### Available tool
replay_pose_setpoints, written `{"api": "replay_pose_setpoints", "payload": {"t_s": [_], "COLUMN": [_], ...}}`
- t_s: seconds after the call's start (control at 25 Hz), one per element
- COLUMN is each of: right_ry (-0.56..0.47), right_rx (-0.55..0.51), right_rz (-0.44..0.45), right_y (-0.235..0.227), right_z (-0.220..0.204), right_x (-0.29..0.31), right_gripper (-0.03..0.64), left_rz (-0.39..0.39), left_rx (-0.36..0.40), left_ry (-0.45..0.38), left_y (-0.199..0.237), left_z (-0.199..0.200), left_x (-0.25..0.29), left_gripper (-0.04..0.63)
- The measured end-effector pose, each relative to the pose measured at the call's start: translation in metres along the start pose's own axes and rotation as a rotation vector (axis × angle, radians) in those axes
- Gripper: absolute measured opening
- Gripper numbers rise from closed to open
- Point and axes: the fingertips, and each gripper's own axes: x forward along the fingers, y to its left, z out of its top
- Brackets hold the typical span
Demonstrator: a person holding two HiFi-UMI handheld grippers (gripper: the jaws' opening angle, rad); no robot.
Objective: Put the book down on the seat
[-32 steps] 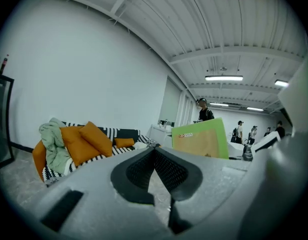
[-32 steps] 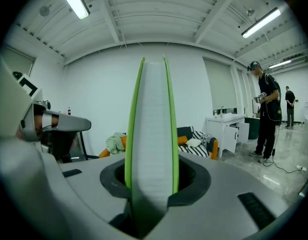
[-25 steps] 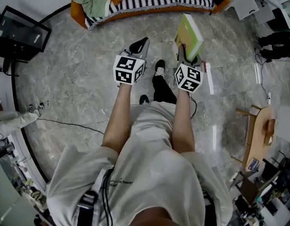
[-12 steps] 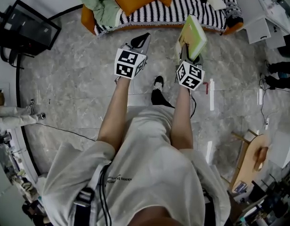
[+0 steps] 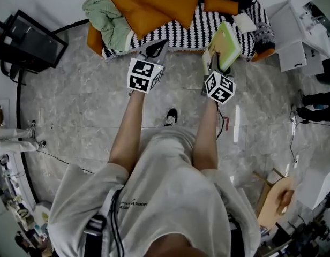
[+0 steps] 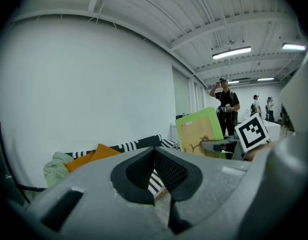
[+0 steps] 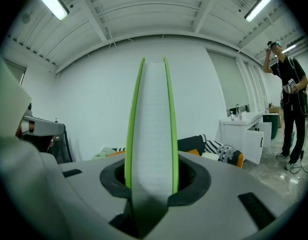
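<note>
A green-covered book (image 5: 226,40) stands on edge in my right gripper (image 5: 213,63), which is shut on it; the book's page edge (image 7: 151,134) rises straight up between the jaws. It hovers over the front edge of the seat, a sofa with a black-and-white striped cover (image 5: 205,20). Orange cushions (image 5: 154,4) and a green blanket (image 5: 103,12) lie on the sofa's left half. My left gripper (image 5: 156,48) is shut and holds nothing, level with the right one, near the sofa's front. The left gripper view shows the book (image 6: 201,129) to the right of its jaws.
A black screen on a stand (image 5: 31,36) is at the left. A white cabinet (image 5: 296,42) stands right of the sofa. A wooden stool (image 5: 275,202) is at the lower right. A person (image 7: 289,109) stands by the cabinet. The floor is grey marble.
Both grippers and the view have moved forward toward the sofa. The book, earlier over bare floor, now reaches the sofa's front edge. The grip on it is unchanged.
</note>
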Motion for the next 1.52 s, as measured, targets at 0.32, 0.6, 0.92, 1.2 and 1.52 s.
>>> {"api": "replay_pose_setpoints", "payload": {"t_s": [0.32, 0.6, 0.92, 1.2, 1.52], "right_ry": [0.035, 0.057, 0.102, 0.168, 0.206], "right_rx": [0.039, 0.023, -0.027, -0.015, -0.052], "right_rz": [0.021, 0.014, 0.003, -0.072, -0.115], "right_y": [-0.024, -0.023, -0.023, -0.05, -0.059], "right_z": [-0.01, -0.01, -0.019, -0.02, 0.008], "right_x": [0.064, 0.085, 0.127, 0.177, 0.236], "right_gripper": [0.127, 0.128, 0.129, 0.129, 0.129], "left_rz": [0.11, 0.155, 0.122, 0.112, 0.089], "left_rx": [0.015, -0.004, -0.057, -0.102, -0.237], "left_ry": [0.03, 0.021, 0.012, -0.07, -0.072], "left_y": [0.037, 0.058, 0.085, 0.135, 0.2], "left_z": [-0.009, 0.001, -0.007, 0.035, 0.048], "left_x": [0.028, 0.041, 0.101, 0.16, 0.226], "left_gripper": [0.008, 0.009, 0.009, 0.009, 0.009]}}
